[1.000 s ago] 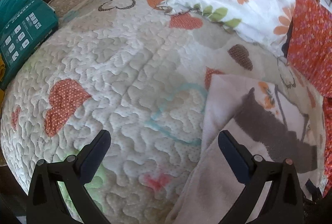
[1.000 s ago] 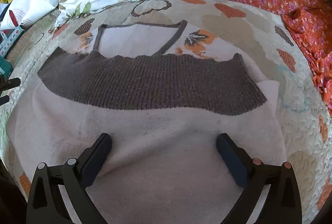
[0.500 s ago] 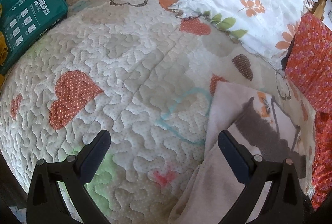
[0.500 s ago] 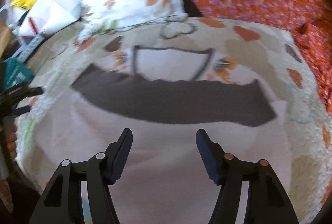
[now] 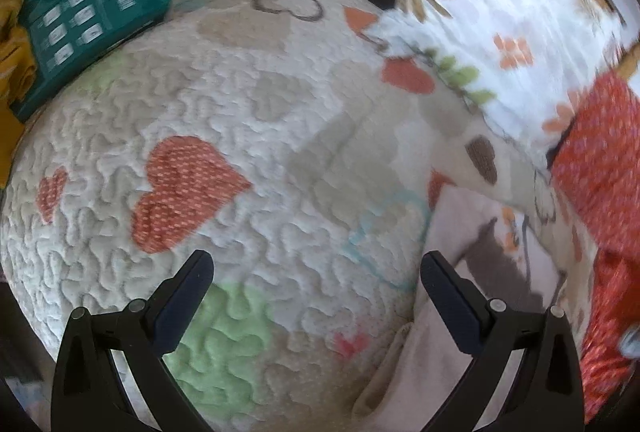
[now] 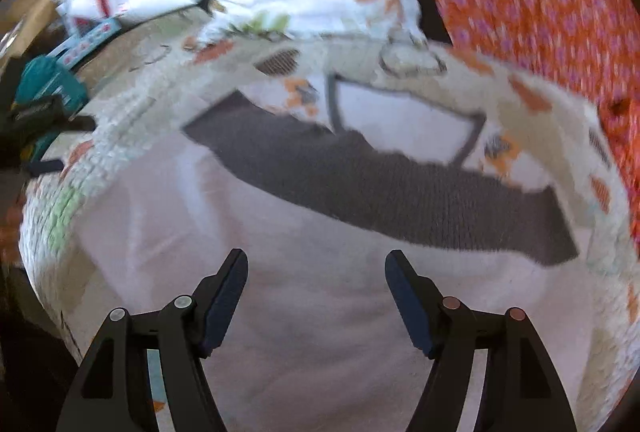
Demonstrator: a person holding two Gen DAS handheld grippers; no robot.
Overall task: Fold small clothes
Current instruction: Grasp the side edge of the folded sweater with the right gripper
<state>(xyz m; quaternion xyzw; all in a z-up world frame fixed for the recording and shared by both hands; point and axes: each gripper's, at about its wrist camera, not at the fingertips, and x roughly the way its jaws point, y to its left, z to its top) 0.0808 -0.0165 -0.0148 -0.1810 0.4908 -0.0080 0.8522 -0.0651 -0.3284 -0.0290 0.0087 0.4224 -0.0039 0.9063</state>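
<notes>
Pale pink knit with a broad dark grey band is spread flat on the quilted heart-print bedcover (image 5: 248,136): the small sweater (image 6: 320,296) fills the near and middle part of the right wrist view, its grey stripe running from left to right and its white neckline panel lying on the far side. In the left wrist view, only the sweater's left edge (image 5: 452,232) is seen, at the right of the frame.

The right gripper (image 6: 316,284) is held low over the pink body, jaws apart, nothing between them. The left gripper (image 5: 316,284) is poised over bare quilt just beside that edge, jaws spread wide and empty.

Handling is judged easy on weight but awkward on shape: the knit looks light, soft and limp, likely to sag and stretch, with no risk of breakage. A single layer may be hard to pinch off the puffy quilt, so the cover could be caught too. A hold is best taken at the side edges or hem corners, 1 per gripper.

Beyond lie a floral pillow (image 5: 480,16), orange cloth (image 6: 540,0) and a teal package (image 5: 88,16).
</notes>
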